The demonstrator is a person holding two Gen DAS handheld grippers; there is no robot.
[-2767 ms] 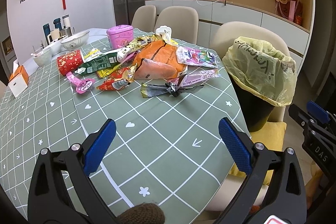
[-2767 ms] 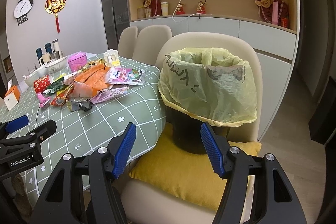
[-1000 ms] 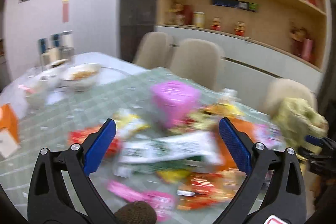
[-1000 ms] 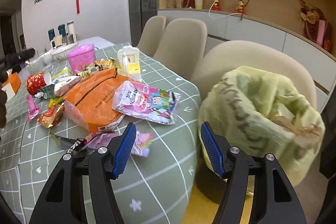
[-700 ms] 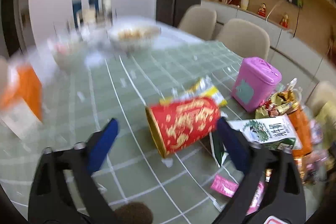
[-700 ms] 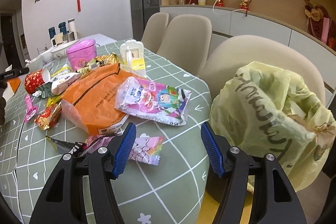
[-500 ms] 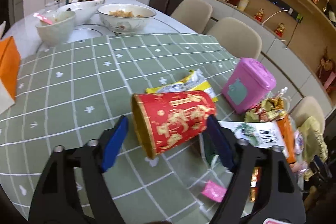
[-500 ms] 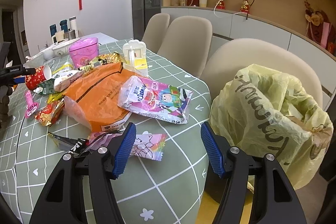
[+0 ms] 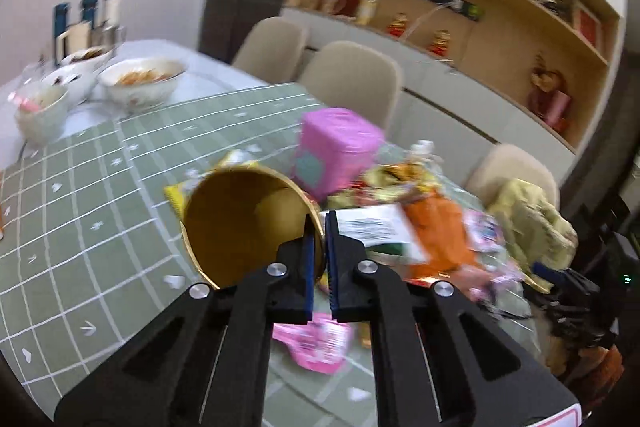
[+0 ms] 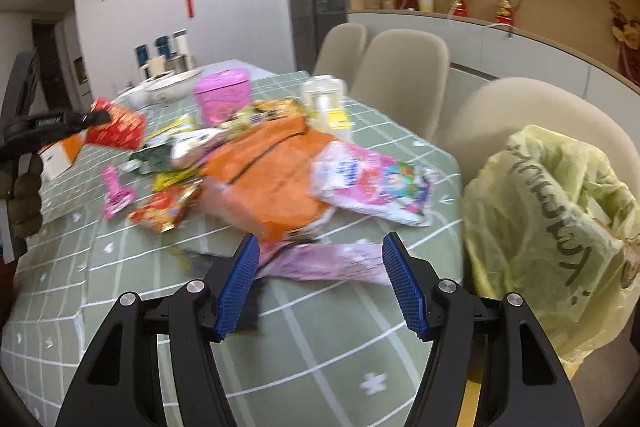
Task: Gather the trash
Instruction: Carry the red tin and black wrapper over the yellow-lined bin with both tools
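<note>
Already the left gripper (image 9: 319, 227) had just closed, its pads clamped on the rim wall of the red paper cup (image 9: 250, 223), whose gold mouth faced the camera. Off to its right sat the yellow-lined trash bin (image 10: 556, 223), nearer the right gripper (image 10: 320, 283), whose jaws stood apart over a pink wrapper (image 10: 332, 265).
</note>
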